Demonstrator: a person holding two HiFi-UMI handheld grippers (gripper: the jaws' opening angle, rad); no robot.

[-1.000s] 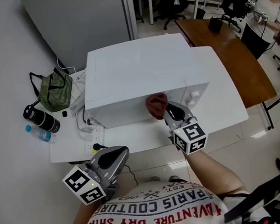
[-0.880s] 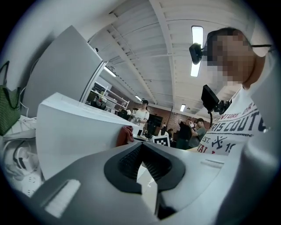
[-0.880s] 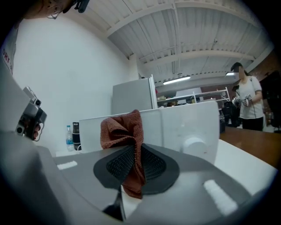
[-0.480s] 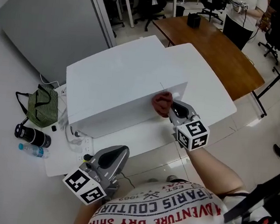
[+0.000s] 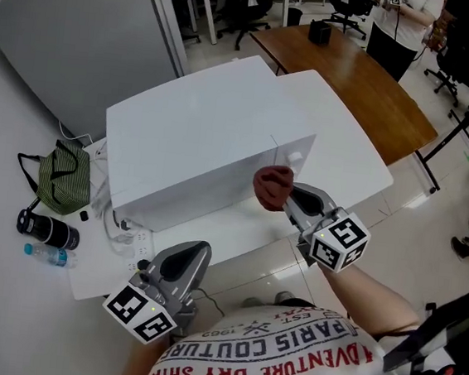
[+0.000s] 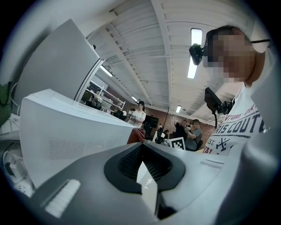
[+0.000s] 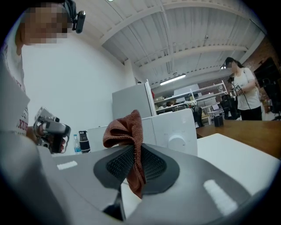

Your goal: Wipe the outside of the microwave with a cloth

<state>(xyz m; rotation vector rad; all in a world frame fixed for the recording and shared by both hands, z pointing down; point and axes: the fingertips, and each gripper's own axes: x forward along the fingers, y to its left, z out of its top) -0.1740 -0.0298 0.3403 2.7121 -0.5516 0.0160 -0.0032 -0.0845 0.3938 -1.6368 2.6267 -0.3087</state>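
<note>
On the white table (image 5: pixel 349 165), the microwave (image 5: pixel 198 141) sits with its front face toward me, control panel at the right end.

Right gripper (image 5: pixel 290 198): jaws clamped on the reddish-brown cloth (image 5: pixel 273 186). The right gripper view shows one fold pinched between the ribbed pads (image 7: pixel 116 166), the bulk bunched above the tips and a short tail hanging below them. The cloth is held just in front of the microwave's front face, low down, near the seam between door and control panel. Contact with the face: cannot tell. In the right gripper view the round knob (image 7: pixel 177 142) shows just to the right of the cloth.

Left gripper (image 5: pixel 194 252): jaws pressed together at the tips, nothing between them. It is held low and close to my body, off the table's near edge and well apart from the microwave. Its own view looks up along the microwave's side wall.

Left of the microwave: a green striped bag (image 5: pixel 59 177), a black flask (image 5: pixel 47 229) and a small water bottle (image 5: pixel 44 254), lying near one another. Cables (image 5: pixel 123 221) trail by the microwave's left corner. Beyond the white table stands a brown wooden table (image 5: pixel 362 79).
</note>
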